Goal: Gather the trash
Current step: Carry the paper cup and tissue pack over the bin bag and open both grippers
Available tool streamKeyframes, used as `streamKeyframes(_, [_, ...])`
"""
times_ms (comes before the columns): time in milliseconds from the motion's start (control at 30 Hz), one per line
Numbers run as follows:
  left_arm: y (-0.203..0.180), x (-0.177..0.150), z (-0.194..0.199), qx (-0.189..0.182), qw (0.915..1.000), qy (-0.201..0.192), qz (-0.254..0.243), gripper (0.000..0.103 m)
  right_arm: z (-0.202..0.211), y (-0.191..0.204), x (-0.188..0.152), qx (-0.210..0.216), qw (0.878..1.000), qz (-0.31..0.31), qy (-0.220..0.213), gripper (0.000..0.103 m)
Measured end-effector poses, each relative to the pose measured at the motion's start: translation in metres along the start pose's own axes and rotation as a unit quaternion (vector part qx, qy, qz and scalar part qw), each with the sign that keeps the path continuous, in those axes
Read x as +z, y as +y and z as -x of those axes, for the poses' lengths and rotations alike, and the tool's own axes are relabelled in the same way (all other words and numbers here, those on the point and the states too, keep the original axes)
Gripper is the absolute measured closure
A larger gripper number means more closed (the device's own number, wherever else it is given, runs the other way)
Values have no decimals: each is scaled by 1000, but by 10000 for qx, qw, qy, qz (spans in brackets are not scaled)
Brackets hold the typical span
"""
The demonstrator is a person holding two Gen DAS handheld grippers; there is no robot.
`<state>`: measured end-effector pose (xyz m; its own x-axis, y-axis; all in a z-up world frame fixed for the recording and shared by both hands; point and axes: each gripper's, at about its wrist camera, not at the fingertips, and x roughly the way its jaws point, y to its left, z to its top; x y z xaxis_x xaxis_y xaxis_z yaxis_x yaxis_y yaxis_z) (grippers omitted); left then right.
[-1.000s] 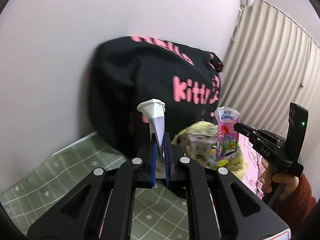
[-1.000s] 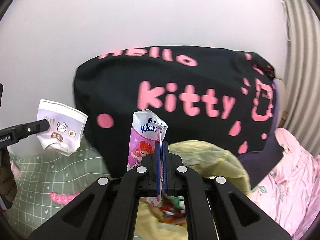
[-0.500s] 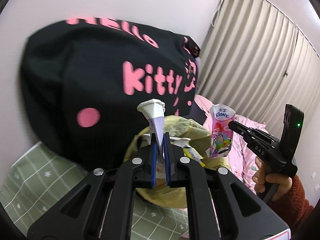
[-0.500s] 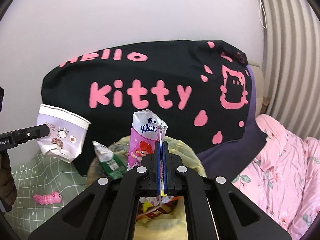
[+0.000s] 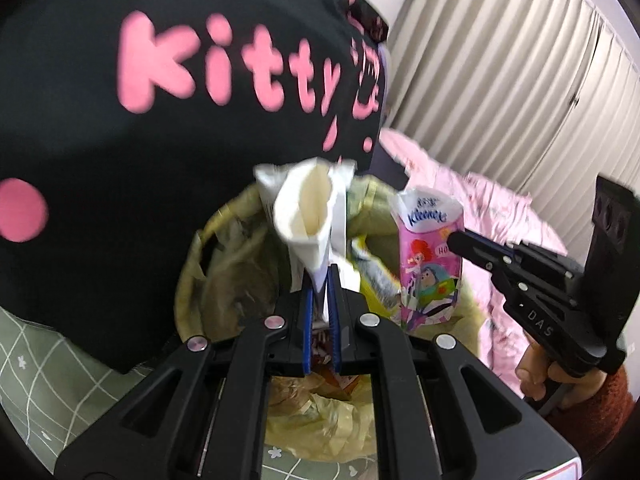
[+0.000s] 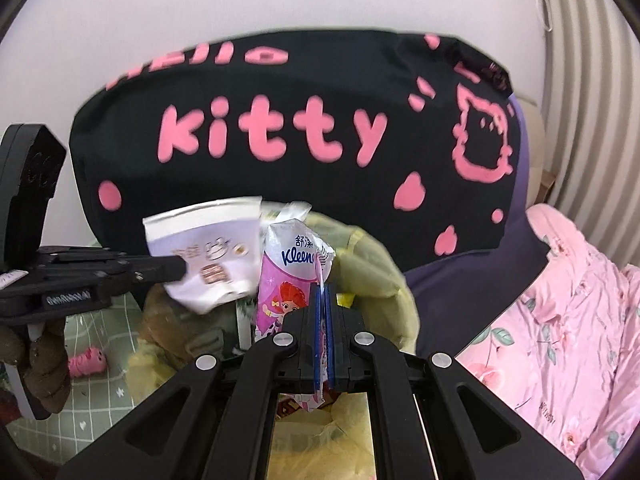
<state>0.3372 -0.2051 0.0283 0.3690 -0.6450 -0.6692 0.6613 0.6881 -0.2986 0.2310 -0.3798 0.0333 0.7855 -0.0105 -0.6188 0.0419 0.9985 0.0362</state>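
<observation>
Holding a crushed cup (image 5: pixel 308 216) in my left gripper (image 5: pixel 320 284), jaws clamped on its flattened base, long axis pointing up and away. My right gripper (image 6: pixel 322 300) pinches a tissue pack (image 6: pixel 288 276), upright. Both hang just above the mouth of the yellow bag (image 6: pixel 384 264), directly below and ahead; neither hand clearly nearer. Black pillow (image 6: pixel 280 128) stands behind, pink quilt (image 6: pixel 560 300) right. Nothing blocks the drop.
</observation>
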Motion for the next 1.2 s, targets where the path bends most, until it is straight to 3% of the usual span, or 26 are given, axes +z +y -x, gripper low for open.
streamKeyframes(367, [2,-10,-16,129,9995,235,137,96,-34,-14,-6,397,9985,130,361,99])
streamKeyframes(733, [5,-24,7,136,9988,131,459,93,-29,-6,-12,549,9973,290,399,98])
streamKeyframes(833, [8,-30,19,103,9984,4,559,73,-26,-1,-16,494,9976,301,386,97])
streamKeyframes(867, [9,-33,25,83,9982,-66,597,68,-24,1,-18,458,9978,300,373,93])
streamKeyframes(900, [9,-35,32,64,9979,-136,623,66,-22,3,-19,446,9979,302,369,78])
streamKeyframes(967, [9,-41,48,60,9973,-310,665,60,-18,7,-22,434,9981,280,340,65])
streamKeyframes(1067, [7,-53,71,217,9952,-609,737,50,-10,11,-27,281,9989,203,310,65])
streamKeyframes(1200, [6,-82,108,751,9895,-924,823,40,10,20,-30,221,9995,138,154,61])
